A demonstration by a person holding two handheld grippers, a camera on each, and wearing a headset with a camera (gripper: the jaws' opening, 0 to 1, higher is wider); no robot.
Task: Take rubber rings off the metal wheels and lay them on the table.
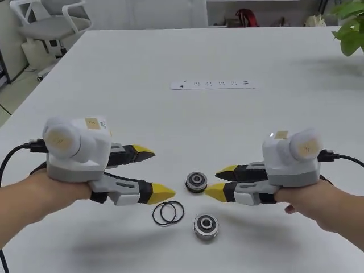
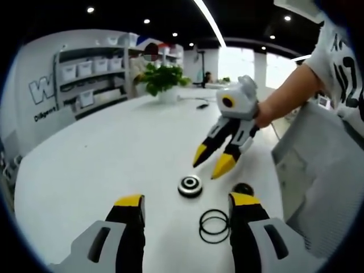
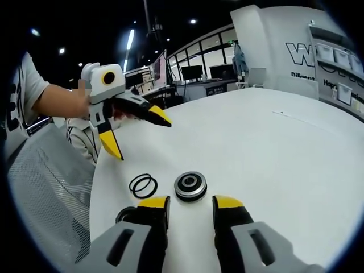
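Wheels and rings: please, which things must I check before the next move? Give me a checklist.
1. Left gripper open, empty: ok.
2. Right gripper open, empty: ok.
3. Two rings lie flat on the table, clear of both wheels: ok.
4. Far wheel lies just ahead of the right gripper's jaws: ok.
5. Near wheel free to reach: ok.
6. Rubber left on either wheel: cannot tell.
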